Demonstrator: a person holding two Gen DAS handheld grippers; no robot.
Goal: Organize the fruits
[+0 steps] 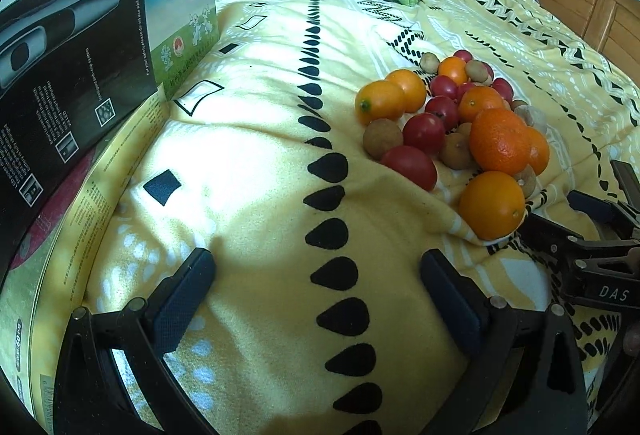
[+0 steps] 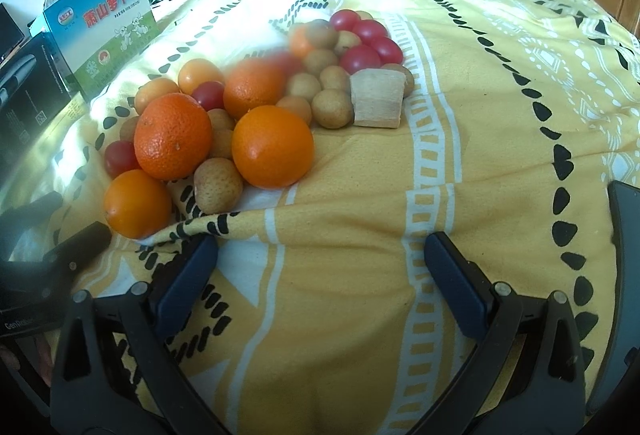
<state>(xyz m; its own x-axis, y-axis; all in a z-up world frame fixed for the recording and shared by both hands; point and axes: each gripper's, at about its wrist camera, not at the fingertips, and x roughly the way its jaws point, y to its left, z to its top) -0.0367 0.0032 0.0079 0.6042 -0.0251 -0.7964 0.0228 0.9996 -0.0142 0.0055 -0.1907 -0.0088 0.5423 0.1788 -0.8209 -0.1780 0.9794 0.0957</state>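
- The left gripper (image 1: 318, 279) has its two dark blue fingers (image 1: 182, 299) spread wide with nothing between them; only bare blanket shows in the gap, so it looks parked short of the fruit, ready rather than committed.
- The right gripper (image 2: 320, 267) is likewise spread and empty, its fingers (image 2: 456, 279) resting low over a fold of the blanket (image 2: 360, 315), aimed toward the near edge of the pile.
- The fruit sits in one mixed heap on the blanket: an orange (image 2: 273, 146) nearest the right gripper, a darker mandarin (image 2: 173, 136) beside it touching it, and a smaller orange (image 2: 137, 204) at the front left.
- Small brown round fruits (image 2: 332, 108) and cherry tomatoes (image 2: 360, 59) are jumbled behind, touching one another, with a pale cut chunk (image 2: 378, 99) leaning against them.
- Nothing is sorted yet, judging by the mix of kinds.
- The soft, creased blanket likely keeps the round pieces from rolling, though lifting one may let its neighbours shift.
- Boxes (image 1: 184, 15) stand along the left edge, well apart from the heap.
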